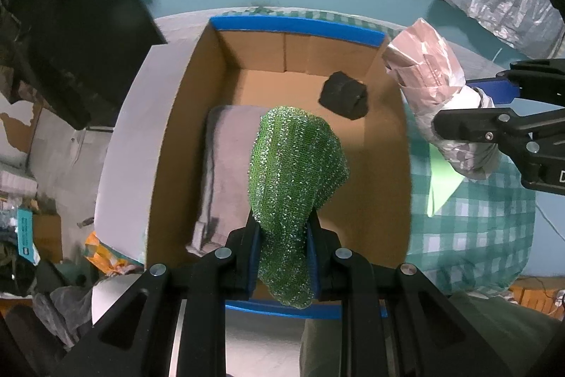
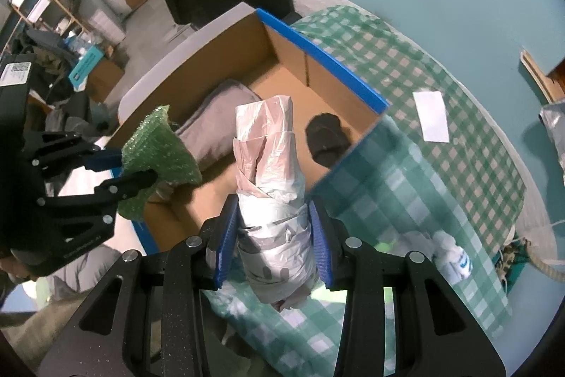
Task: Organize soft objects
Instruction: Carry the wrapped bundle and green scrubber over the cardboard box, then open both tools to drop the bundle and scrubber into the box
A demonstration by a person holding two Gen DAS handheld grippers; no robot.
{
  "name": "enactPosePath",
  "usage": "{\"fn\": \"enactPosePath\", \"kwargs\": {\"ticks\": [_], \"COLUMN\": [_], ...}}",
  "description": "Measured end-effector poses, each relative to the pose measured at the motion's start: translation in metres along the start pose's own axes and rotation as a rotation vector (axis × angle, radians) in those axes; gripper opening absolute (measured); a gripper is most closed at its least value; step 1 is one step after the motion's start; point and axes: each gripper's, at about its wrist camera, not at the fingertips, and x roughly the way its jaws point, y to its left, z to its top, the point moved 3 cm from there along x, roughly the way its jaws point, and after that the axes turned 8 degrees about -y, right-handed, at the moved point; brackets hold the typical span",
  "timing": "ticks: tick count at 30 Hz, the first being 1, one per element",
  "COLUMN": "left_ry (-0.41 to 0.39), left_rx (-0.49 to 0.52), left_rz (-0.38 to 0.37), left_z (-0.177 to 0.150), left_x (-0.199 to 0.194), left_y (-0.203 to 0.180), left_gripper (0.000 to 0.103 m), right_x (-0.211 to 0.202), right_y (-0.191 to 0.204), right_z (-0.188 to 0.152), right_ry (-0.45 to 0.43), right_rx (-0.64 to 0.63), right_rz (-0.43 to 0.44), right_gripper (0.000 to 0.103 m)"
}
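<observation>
left tool (image 1: 284, 237): clenched on green mesh cloth (image 1: 296, 165) above cardboard box (image 1: 293, 27) | right tool (image 2: 273, 235): grasping rolled plastic bags (image 2: 272, 172) beside box | risk: limp cloth snags the box rim, drops outside

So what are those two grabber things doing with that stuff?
A person is tidying soft things into a cardboard box. The left gripper holds a sparkly green cloth over the box. The right gripper holds a bundle of plastic bags beside it. A grey cloth and a dark lump already lie inside.
</observation>
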Motion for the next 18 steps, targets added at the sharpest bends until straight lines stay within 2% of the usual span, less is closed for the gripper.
{"fn": "enactPosePath", "kwargs": {"ticks": [7, 18], "left_ry": [0.023, 0.061], "left_rx": [-0.026, -0.041], "left_rz": [0.012, 0.041], "left_z": [-0.003, -0.007], "left_x": [0.012, 0.035], "left_y": [0.018, 0.040], "left_gripper": [0.022, 0.022], "right_x": [0.021, 0.055], "right_y": [0.016, 0.018], "right_z": [0.013, 0.020], "right_ry": [0.024, 0.072], "right_rx": [-0.007, 0.012], "right_rz": [0.020, 0.021], "right_gripper": [0.038, 0.038]}}
